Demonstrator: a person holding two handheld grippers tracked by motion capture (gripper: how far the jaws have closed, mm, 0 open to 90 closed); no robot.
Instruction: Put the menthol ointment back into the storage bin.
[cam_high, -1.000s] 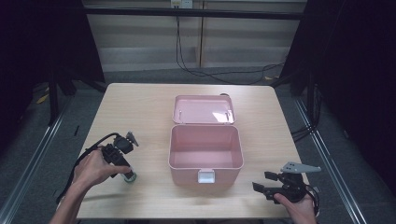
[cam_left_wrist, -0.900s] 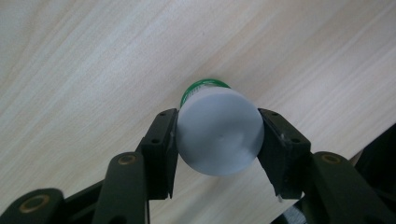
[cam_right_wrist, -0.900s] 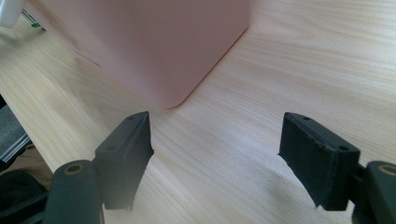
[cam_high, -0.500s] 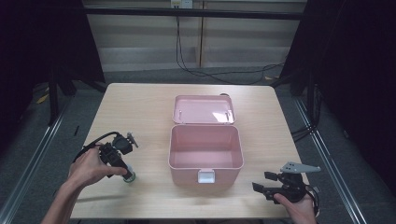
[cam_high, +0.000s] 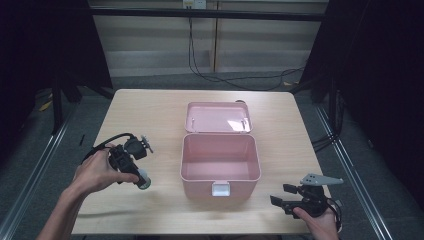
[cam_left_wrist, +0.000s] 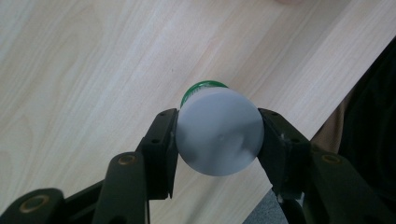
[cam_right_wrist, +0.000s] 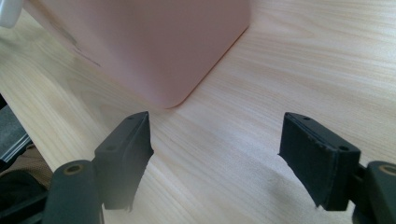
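Pale wood grain covers the table (cam_high: 150, 107), which stands in a dim room with dark curtains at both sides. A pink box (cam_high: 220, 165) sits at the table's middle, its lid (cam_high: 218, 117) thrown back flat behind it and a white latch (cam_high: 221, 188) on its front wall. Left of the box, the left tongs (cam_high: 141, 181) clench a small white bottle (cam_left_wrist: 218, 133); in the left gripper view the two black jaws press on opposite sides of its round white end, a green band (cam_left_wrist: 201, 87) shows at its far end, and the bottle hangs clear above the wood. Near the table's front right corner, the right tongs (cam_right_wrist: 215, 154) stand spread wide, nothing between them, just beside the box's rounded corner.
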